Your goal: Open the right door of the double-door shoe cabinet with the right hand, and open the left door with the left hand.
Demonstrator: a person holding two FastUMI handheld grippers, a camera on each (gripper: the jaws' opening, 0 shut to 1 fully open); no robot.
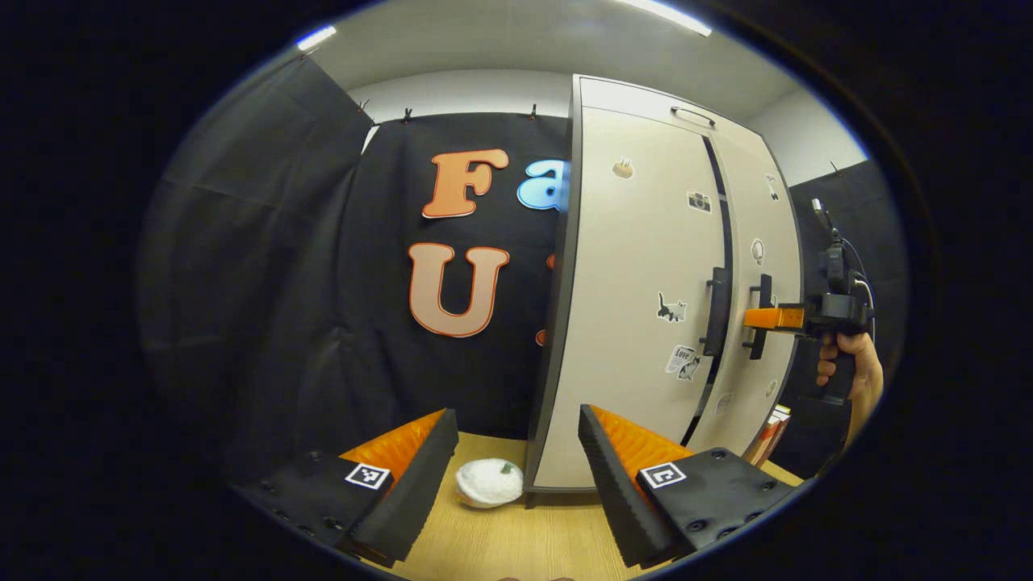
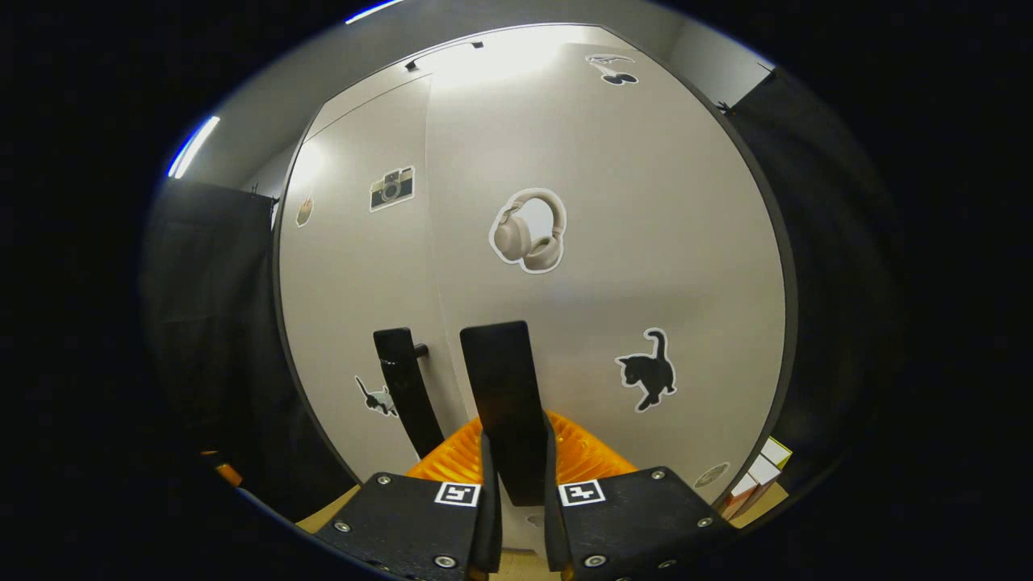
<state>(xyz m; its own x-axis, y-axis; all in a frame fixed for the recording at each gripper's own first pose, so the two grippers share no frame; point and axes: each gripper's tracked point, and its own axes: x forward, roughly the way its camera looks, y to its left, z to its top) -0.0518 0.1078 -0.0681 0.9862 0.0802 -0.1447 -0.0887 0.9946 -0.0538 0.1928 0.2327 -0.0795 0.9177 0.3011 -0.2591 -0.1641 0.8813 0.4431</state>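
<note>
The white shoe cabinet [image 1: 577, 242] stands on the table, its doors dotted with stickers. In the left gripper view the left door [image 1: 637, 266] carries a black handle [image 1: 714, 311], and the right door [image 1: 763, 218] has its own handle [image 1: 759, 319]; a dark seam runs between them. A hand holds my right gripper [image 1: 767, 318] at that right handle. In the right gripper view my right gripper [image 2: 516, 472] is shut on the right door's handle [image 2: 500, 379], with the left handle [image 2: 403, 387] just beside it. My left gripper [image 1: 516, 415] hangs open, short of the cabinet's lower left corner.
A small white pumpkin-shaped thing [image 1: 488, 482] lies on the wooden table [image 1: 500, 541] by the cabinet's left foot. Several boxes or books [image 1: 773, 432] stand at the cabinet's right side. Black cloth walls close in behind and to the left.
</note>
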